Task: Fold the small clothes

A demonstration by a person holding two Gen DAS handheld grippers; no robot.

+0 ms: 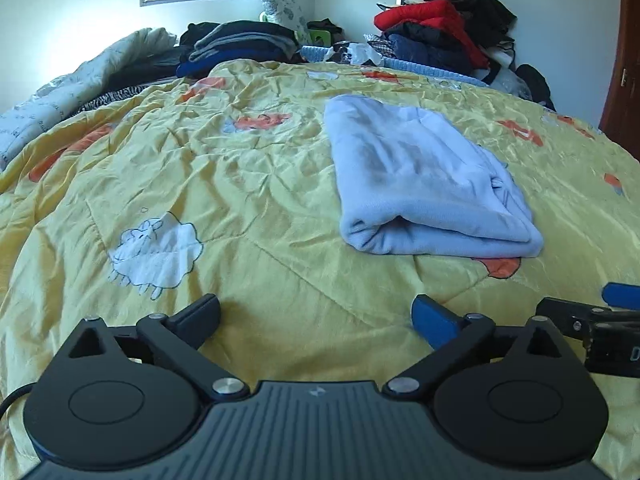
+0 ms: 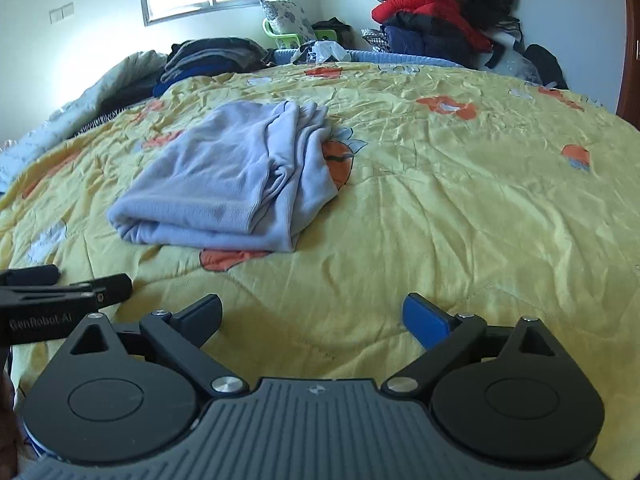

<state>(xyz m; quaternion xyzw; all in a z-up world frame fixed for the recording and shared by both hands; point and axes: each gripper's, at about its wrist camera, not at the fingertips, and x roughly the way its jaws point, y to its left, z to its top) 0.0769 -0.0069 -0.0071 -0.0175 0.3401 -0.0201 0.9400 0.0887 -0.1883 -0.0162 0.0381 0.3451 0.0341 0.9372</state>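
While both tools (image 1: 316,314) (image 2: 312,314) gape empty, the folded garment (image 1: 424,184) lies beyond — untouched.

Left hand-held gripper (image 1: 316,314): black linkages, silver screws, ribbed grey body; one finger (image 1: 434,318) blue-padded.

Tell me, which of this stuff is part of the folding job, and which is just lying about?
Part of the job:
- pale blue garment, folded on the quilt
- left gripper, jaws open, empty
- right gripper, jaws open, empty

Lying about:
- dark clothes stack
- red jacket heap
- pillow
- grey blanket
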